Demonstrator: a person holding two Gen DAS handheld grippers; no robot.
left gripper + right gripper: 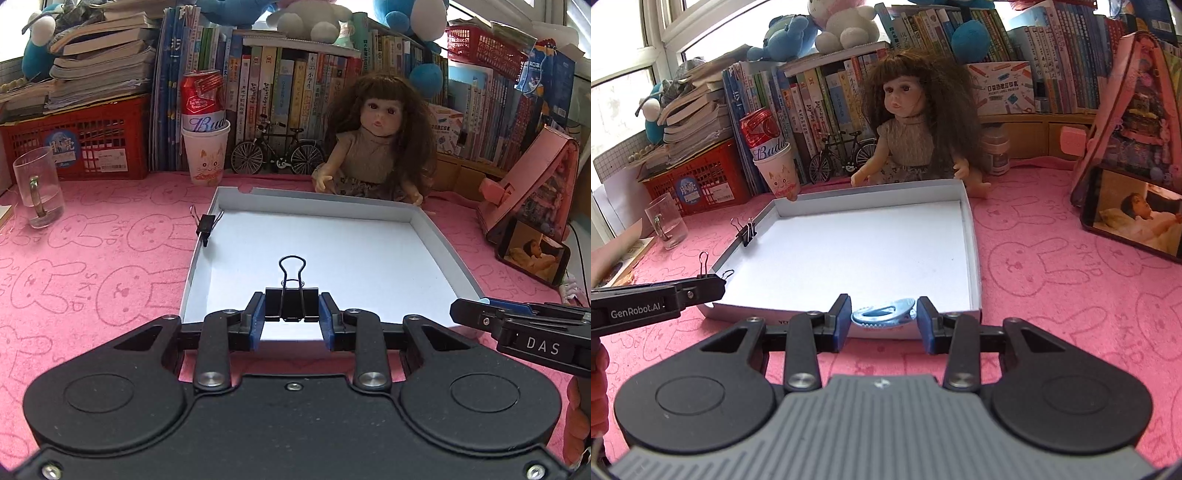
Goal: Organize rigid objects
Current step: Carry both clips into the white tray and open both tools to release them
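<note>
We hold two claws over the near edge of a shallow white box lid [436, 236] that lies on the pink rabbit-print cloth [92, 266]. Our left gripper [291, 314] is narrowed onto a black binder clip [291, 301], its blue pads pressing the clip's two sides, the wire handles standing up just ahead of the fingertips and over the lid's white floor. Ahead and to the left of that claw, a second black binder clip [204, 225] sits clamped on the lid's left wall. Our right gripper [882, 315] is closed on a pale blue plastic clip [884, 314] lying flat between its pads, just above the lid's near wall [975, 258]. From the right wrist view, the left claw comes in at the left, level with our fingertips, its clip's handles showing above it. Beyond the lid's far wall, straight ahead of both claws, sits a doll [908, 122] before a row of books [280, 85].
</note>
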